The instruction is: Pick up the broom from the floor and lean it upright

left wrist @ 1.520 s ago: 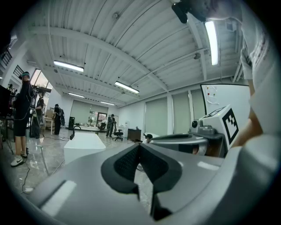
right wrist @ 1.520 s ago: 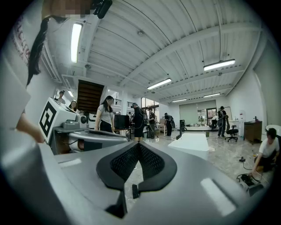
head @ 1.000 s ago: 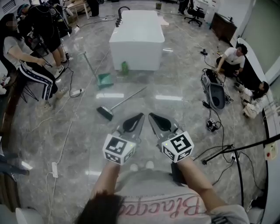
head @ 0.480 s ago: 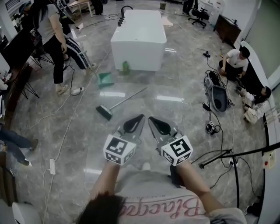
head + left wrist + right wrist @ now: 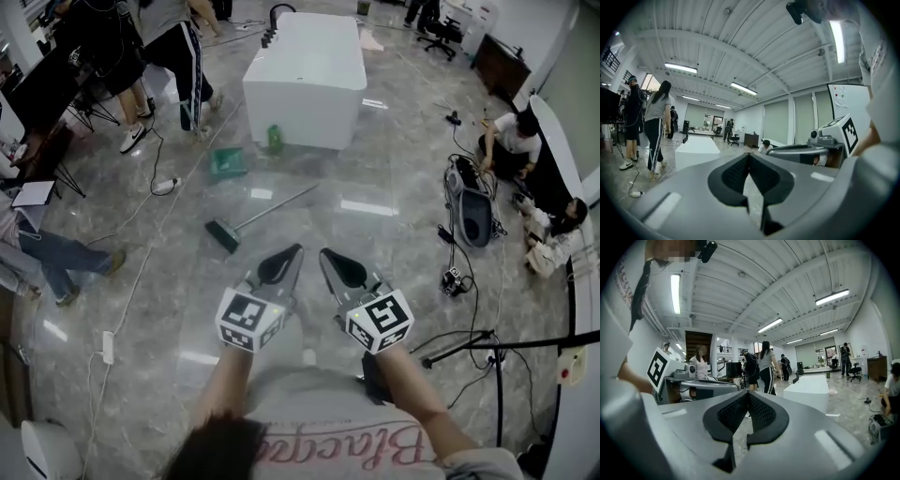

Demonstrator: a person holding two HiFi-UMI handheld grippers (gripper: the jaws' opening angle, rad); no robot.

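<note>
The broom [image 5: 251, 217] lies flat on the grey marble floor, dark head at the left and thin handle running up to the right. It is ahead of both grippers and apart from them. My left gripper [image 5: 292, 251] is shut and holds nothing, its tips meeting in the left gripper view [image 5: 749, 154]. Beside it my right gripper [image 5: 325, 253] is shut and empty too, tips pressed together in the right gripper view [image 5: 748, 393]. Both point nearly level, side by side, held out in front of the person.
A white block counter [image 5: 309, 77] stands beyond the broom, with a green dustpan [image 5: 228, 162] and a green bottle [image 5: 274, 138] at its near side. People stand at upper left [image 5: 178, 47] and sit at right [image 5: 511, 141]. Cables, a power strip [image 5: 107, 346] and a stand [image 5: 487, 345] lie around.
Both grippers have drifted slightly forward toward the broom, staying shut. The people at upper left have walked on, one now beside the white counter.
</note>
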